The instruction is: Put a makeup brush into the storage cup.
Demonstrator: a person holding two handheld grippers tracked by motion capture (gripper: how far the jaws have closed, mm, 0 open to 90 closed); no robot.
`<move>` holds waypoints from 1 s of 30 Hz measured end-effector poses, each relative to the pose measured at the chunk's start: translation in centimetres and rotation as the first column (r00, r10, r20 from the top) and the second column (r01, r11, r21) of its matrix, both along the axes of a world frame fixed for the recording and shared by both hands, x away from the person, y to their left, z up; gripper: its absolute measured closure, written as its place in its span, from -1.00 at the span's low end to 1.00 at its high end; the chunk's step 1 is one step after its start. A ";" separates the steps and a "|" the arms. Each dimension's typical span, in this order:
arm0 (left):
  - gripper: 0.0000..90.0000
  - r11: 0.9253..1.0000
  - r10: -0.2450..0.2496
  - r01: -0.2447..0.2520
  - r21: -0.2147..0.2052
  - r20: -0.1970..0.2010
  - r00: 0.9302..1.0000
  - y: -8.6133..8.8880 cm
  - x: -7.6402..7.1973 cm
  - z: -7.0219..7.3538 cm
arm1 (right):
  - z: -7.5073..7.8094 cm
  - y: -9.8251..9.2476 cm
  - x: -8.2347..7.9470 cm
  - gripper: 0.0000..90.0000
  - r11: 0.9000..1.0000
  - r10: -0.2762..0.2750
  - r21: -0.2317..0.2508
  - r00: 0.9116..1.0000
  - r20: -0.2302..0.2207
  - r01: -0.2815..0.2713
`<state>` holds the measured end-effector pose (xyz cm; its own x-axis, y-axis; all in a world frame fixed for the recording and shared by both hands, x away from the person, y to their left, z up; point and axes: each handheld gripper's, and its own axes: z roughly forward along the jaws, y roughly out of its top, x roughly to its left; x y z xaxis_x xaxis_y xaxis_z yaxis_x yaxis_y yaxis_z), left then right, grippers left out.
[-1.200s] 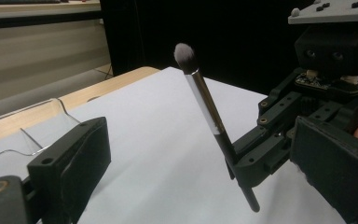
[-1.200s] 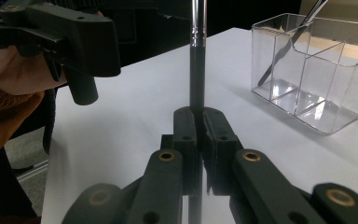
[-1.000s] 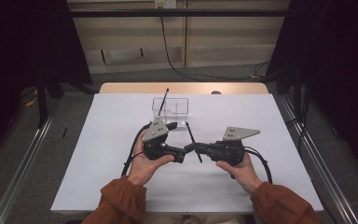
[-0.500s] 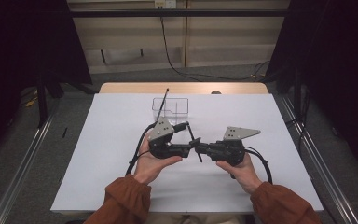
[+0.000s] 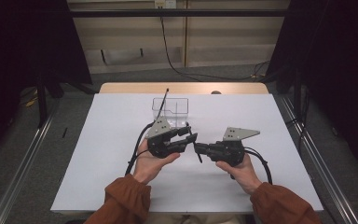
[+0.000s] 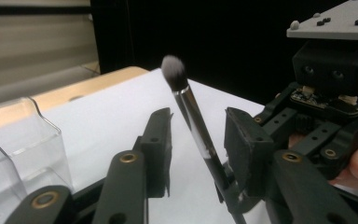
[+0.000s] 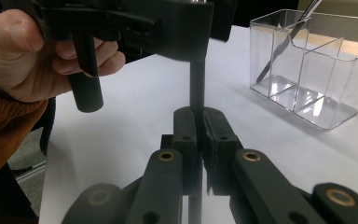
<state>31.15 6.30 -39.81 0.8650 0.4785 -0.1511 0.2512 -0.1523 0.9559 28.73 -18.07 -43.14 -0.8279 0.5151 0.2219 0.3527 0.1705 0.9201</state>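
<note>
Makeup brush: the slim black-handled makeup brush with a silver ferrule and a soft grey-white tuft (image 6: 193, 119) is what we are handling; it stands raised off the white tabletop (image 5: 112, 140), nearer to us than the clear plastic divided organiser box (image 5: 170, 108), between our two hands.

Right tool (image 7: 198, 135): its jaws are together, clamped on the brush handle low down, so the brush rises upright out of them in the right gripper view.

Left tool (image 6: 198, 140): its jaws have just been closing with the brush shaft between them; in the left gripper view a gap shows on both sides of the shaft, so we judge that the pads do not yet press on it.

Organiser box: one thin dark-handled brush (image 5: 163, 99) already leans in a compartment of it.

Step in hand: we judge this to be a handover, the brush passing from the right tool to the left.

Next move: we should bring the left pads fully onto the shaft below the ferrule, and let the right jaws part only once that grip is firm. Then we can carry the brush towards the organiser box, tuft up, and lower it into a free compartment.
</note>
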 end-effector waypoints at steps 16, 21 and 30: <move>0.76 0.998 -0.062 0.062 0.005 -0.035 0.997 -0.1 -0.1 -0.1 | -0.2 0.1 -0.1 0.87 1.000 0.002 -0.004 1.000 -0.002 -0.002; 0.81 0.997 -0.080 0.081 0.011 -0.025 0.996 -0.3 -0.3 -0.1 | -0.3 0.3 -0.1 0.87 1.000 0.007 -0.004 1.000 -0.001 -0.007; 0.86 0.995 -0.099 0.099 0.005 -0.032 0.995 -0.5 -0.4 -0.1 | -0.3 0.3 -0.1 0.86 1.000 0.012 -0.006 1.000 -0.002 -0.012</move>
<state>30.78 5.77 -39.87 0.9031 0.3916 -0.1763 0.2647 -0.1844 0.9465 28.58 -17.72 -43.49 -0.8339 0.5062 0.2200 0.3521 0.1809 0.9183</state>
